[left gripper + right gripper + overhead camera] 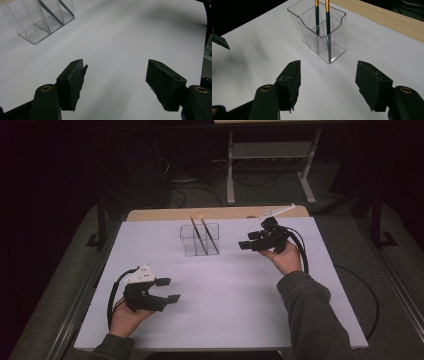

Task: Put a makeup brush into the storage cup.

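- The right gripper [243, 244] has its fingers [290, 82] apart, with nothing between them. It hangs just right of the clear holder [200, 239].
- The left gripper [169, 290] is also wide apart and bare, near the person.
- Two brushes [204, 234] stand in the holder, far on the table [240, 310].
- The putting-in looks done.

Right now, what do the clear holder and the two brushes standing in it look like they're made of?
The holder looks like clear hard plastic, probably acrylic: glossy, see-through walls and inner dividers with bright edge reflections. The two brushes have dark, smooth handles, possibly painted wood or plastic, each with a shiny gold-coloured band near the top that looks like metal. From the high view their tips look pale; the material can't be told.
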A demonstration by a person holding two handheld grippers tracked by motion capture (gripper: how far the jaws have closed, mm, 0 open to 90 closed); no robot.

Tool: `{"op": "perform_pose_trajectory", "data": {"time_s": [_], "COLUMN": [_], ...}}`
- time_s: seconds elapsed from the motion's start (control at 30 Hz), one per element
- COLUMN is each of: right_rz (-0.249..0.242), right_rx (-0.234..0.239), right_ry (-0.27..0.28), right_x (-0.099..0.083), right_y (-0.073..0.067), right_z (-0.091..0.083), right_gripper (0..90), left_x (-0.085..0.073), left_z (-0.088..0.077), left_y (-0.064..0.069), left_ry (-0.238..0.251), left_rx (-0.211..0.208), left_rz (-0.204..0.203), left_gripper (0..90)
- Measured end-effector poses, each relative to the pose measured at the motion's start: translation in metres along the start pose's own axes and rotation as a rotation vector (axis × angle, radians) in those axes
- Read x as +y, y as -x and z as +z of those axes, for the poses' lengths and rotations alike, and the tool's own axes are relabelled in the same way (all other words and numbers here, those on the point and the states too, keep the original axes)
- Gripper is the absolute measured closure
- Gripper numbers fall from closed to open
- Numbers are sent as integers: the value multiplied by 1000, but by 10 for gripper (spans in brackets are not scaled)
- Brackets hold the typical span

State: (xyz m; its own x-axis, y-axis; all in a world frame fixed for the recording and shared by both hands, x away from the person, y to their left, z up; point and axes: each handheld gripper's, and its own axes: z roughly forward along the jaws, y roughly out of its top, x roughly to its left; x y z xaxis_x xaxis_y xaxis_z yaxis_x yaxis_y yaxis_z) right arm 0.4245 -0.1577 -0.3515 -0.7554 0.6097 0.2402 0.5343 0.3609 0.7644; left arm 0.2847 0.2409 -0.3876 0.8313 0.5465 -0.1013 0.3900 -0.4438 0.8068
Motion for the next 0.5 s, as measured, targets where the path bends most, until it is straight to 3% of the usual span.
{"op": "perform_pose_trajectory", "data": {"time_s": [0.5], "right_rz": [15], "right_rx": [-10], "right_ry": [17], "right_x": [-20], "right_y": [2], "right_z": [-15], "right_gripper": [353], "left_x": [-2], "left_z": [1], "left_y": [0], "left_ry": [-7], "left_rx": [4], "left_rz": [-5], "left_gripper": [299]}}
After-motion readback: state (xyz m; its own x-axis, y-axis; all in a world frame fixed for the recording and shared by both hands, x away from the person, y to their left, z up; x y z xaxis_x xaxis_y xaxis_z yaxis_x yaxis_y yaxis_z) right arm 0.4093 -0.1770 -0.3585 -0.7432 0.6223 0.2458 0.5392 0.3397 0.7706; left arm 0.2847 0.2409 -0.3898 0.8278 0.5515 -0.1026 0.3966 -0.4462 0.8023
